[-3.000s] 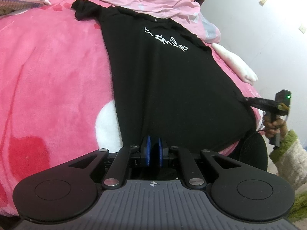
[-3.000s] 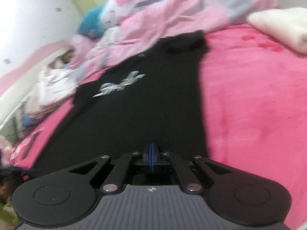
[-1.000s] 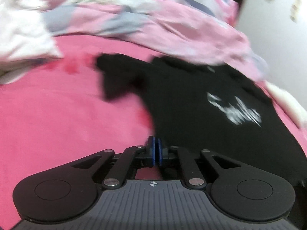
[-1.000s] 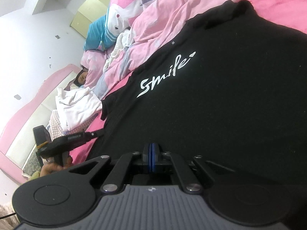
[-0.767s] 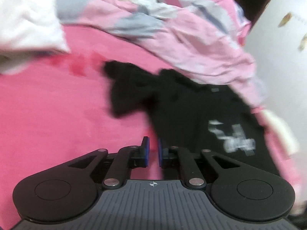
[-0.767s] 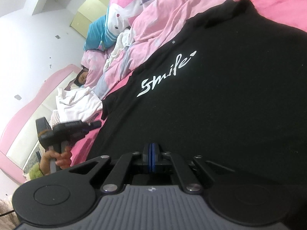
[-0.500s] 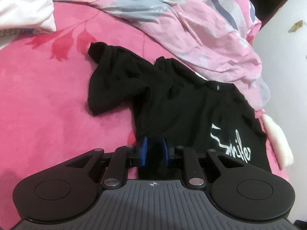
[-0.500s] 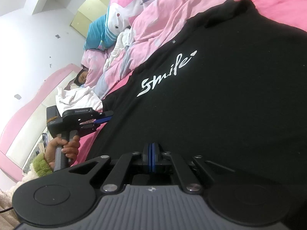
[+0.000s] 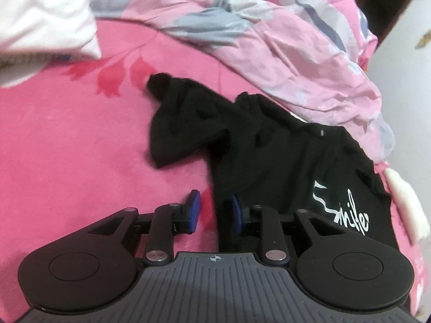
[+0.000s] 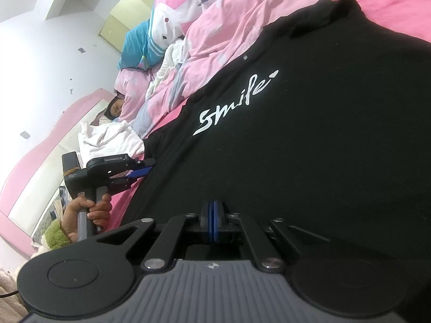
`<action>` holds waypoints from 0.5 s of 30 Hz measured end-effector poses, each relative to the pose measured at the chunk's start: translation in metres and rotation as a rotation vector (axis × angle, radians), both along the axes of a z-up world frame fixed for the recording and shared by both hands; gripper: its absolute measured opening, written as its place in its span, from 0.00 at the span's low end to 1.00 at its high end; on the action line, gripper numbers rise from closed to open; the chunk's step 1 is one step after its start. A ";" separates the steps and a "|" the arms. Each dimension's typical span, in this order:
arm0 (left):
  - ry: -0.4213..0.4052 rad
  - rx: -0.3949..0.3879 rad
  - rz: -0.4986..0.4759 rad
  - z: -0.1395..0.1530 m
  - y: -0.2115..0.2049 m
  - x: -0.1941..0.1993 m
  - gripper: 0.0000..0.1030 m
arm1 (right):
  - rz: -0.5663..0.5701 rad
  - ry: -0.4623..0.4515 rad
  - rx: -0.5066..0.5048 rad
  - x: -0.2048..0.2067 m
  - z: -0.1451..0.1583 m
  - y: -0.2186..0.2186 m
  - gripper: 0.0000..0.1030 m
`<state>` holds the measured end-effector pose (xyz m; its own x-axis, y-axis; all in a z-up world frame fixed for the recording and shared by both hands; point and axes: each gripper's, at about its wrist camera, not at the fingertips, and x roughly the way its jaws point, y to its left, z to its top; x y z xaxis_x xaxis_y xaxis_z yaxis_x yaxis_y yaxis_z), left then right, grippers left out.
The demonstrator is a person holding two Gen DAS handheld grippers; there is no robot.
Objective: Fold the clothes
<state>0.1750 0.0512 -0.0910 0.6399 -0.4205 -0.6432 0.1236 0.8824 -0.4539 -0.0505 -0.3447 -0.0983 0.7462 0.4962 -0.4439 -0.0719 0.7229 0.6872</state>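
Black tee [image 9: 272, 161] lies face-up w/ white script on the pink blanket [image 9: 67, 148], one sleeve crumpled. Left gripper [image 9: 214, 211] sits at the side seam, jaws opening w/ the tee's edge between them, prob. lining up a fold grab. Right gripper [image 10: 212, 222] is clenched tight at the hem, seemingly pinning fabric.

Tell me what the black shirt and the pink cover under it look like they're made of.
Shirt: looks like soft matte knit, likely cotton jersey; it crumples into limp folds at the sleeve, and the white lettering looks printed on, flat and slightly glossy. Cover: looks like plush fleece with a fuzzy, light-scattering nap and a dyed flower pattern; the exact fibre cannot be told.
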 end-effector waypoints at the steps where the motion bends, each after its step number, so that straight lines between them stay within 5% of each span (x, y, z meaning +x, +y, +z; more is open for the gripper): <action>1: -0.012 0.004 -0.006 0.000 -0.003 0.000 0.24 | 0.000 0.000 0.000 0.000 0.000 0.000 0.00; 4: -0.066 0.072 -0.023 0.000 -0.016 -0.004 0.02 | 0.000 0.000 -0.001 0.000 0.000 0.000 0.00; 8: -0.145 0.160 0.046 0.008 -0.011 -0.010 0.02 | -0.001 -0.002 -0.003 0.000 0.000 0.001 0.00; 15: -0.144 0.201 0.072 -0.009 0.004 -0.002 0.02 | 0.000 0.000 -0.002 0.001 -0.001 0.000 0.00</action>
<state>0.1734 0.0556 -0.1001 0.7545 -0.2433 -0.6095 0.1074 0.9620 -0.2511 -0.0500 -0.3449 -0.0989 0.7461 0.4955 -0.4447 -0.0721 0.7241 0.6859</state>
